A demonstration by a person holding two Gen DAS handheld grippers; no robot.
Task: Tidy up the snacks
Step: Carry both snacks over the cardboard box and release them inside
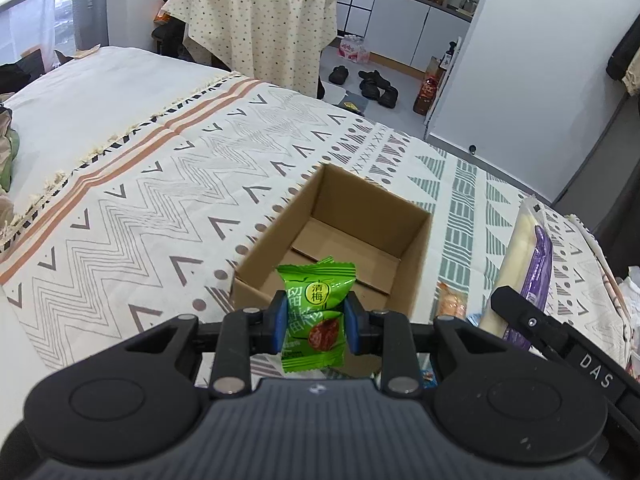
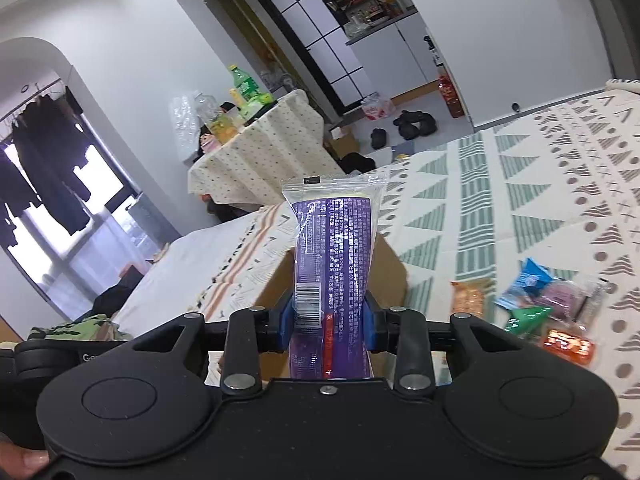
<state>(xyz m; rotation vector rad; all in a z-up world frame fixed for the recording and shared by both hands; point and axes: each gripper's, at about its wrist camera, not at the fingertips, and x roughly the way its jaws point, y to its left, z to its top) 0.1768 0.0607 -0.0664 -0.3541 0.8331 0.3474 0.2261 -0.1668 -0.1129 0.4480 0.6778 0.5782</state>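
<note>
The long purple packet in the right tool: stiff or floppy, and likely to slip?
The purple packet stands upright above the right tool without drooping, so it is probably fairly stiff. Its glossy film looks slippery, though the blue pads pinch its lower part squarely. Gripped so low, its tall top may sway when moved.

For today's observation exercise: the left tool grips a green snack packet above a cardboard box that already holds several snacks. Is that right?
Not quite. The left tool does grip the green snack packet, but the cardboard box is empty; its bare floor shows in the left wrist view.
</note>
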